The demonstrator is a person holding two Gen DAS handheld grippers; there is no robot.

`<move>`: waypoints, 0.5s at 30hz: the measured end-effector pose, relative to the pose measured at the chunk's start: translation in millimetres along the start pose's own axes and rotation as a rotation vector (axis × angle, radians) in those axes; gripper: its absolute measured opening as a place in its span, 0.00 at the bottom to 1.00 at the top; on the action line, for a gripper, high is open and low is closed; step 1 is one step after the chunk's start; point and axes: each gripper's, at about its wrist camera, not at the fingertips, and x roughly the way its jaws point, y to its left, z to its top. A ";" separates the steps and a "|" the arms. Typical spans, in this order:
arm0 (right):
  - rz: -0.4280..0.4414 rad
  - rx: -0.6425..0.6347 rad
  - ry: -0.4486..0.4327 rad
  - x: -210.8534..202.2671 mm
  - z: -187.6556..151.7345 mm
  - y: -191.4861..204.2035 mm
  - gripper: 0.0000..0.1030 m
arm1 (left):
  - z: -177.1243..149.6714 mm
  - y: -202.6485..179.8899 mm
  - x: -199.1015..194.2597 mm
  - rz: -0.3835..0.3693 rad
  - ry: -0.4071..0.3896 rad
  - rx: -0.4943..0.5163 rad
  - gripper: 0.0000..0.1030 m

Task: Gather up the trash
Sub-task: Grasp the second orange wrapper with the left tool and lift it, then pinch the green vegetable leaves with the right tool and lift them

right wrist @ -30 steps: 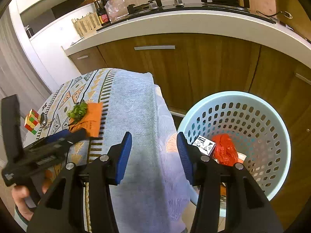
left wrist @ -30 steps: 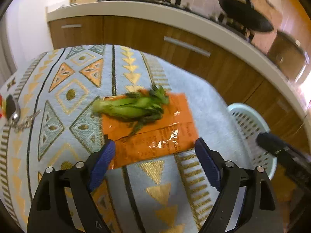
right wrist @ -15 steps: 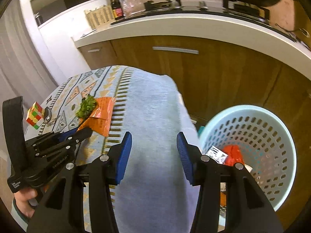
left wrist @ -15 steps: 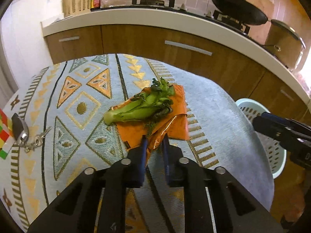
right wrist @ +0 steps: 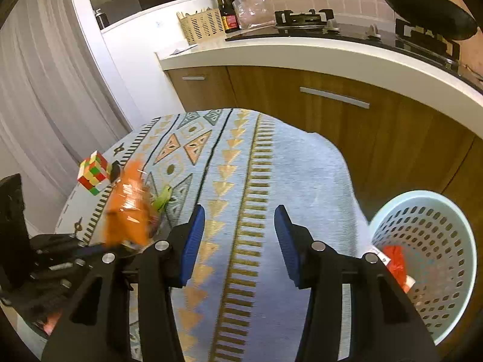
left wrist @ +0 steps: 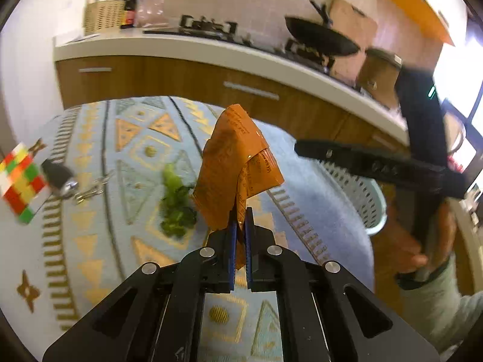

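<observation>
We note the left gripper clamped on the orange wrapper, which stands up at frame centre above the fingertips. The right gripper has its fingers apart, nothing between them.

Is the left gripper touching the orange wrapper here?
Touching. In the left wrist view the left gripper is shut, its blue pads pinching the lower edge of the orange wrapper, which hangs lifted above the tablecloth.

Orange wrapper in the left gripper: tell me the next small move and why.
Probably carry it across to the light blue basket and only then release. The left gripper is shut on the orange wrapper, which hangs clear of the patterned tablecloth. The leafy greens lie on the cloth. The right gripper is open and holds nothing.
</observation>
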 end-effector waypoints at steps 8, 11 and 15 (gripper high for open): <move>0.021 -0.028 0.004 -7.8 -8.1 24.3 0.43 | -13.5 22.1 -50.8 -0.030 -0.099 -0.078 0.02; 0.047 -0.040 0.024 -1.9 -12.7 39.2 0.43 | -28.0 29.4 -52.0 0.118 -0.049 -0.058 0.03; 0.096 -0.048 0.094 25.9 -22.4 67.1 0.43 | -44.4 43.9 -47.1 0.247 -0.006 -0.089 0.02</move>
